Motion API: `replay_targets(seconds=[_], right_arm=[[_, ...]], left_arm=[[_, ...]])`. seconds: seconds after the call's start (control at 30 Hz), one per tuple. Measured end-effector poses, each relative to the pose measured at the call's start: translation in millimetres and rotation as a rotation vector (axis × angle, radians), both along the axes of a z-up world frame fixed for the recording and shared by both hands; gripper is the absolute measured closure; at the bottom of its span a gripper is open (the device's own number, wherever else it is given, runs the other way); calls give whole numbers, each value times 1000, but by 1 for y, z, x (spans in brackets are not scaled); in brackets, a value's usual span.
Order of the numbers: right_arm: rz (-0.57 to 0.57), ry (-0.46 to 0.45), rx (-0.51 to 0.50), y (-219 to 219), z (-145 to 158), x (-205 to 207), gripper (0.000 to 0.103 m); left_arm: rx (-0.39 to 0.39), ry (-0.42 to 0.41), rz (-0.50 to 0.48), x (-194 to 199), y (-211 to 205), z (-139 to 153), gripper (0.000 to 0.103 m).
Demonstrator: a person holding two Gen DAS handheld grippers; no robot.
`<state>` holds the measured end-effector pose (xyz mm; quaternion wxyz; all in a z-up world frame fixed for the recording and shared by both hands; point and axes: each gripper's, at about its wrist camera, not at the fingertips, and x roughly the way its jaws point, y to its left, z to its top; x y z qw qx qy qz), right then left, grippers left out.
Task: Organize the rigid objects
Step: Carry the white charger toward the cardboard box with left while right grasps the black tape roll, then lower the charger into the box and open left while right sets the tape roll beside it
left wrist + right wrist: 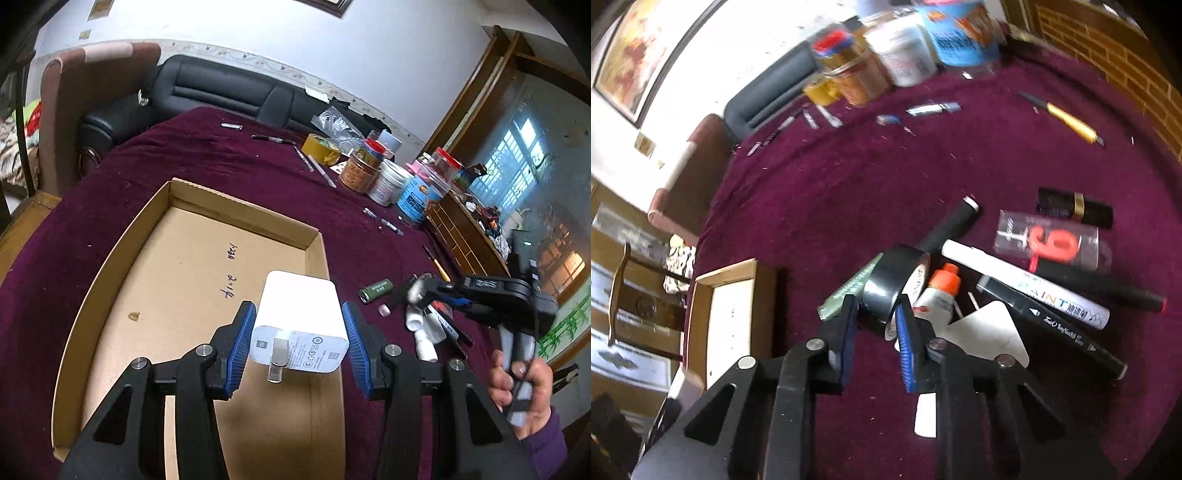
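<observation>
One cardboard box (192, 236), one white charger (301, 325), four jars (391, 177) (roughly).

- Jars (905, 48) along the table's far edge: motion-blurred, labels unreadable in right wrist view.
- White card (988, 332): partly hidden behind right gripper's finger.
- Charger (300, 328) label print: too small to read.
</observation>
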<state>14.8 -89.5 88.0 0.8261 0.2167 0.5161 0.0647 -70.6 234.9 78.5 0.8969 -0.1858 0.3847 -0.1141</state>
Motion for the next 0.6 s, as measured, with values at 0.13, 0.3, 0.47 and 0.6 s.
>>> replay_targets(seconds=[0.13, 0.3, 0.47, 0.6], right_arm=[[63, -56, -10, 22, 23, 1, 89], [165, -72, 60, 64, 34, 11, 90], [248, -56, 103, 115, 27, 29, 89], [290, -20, 139, 144, 14, 42, 89]], left_arm=[[-11, 43, 13, 26, 8, -6, 61], [-30, 113, 23, 64, 14, -18, 61], [-59, 177, 41, 96, 23, -35, 61], [-52, 211, 68, 110, 30, -49, 61]])
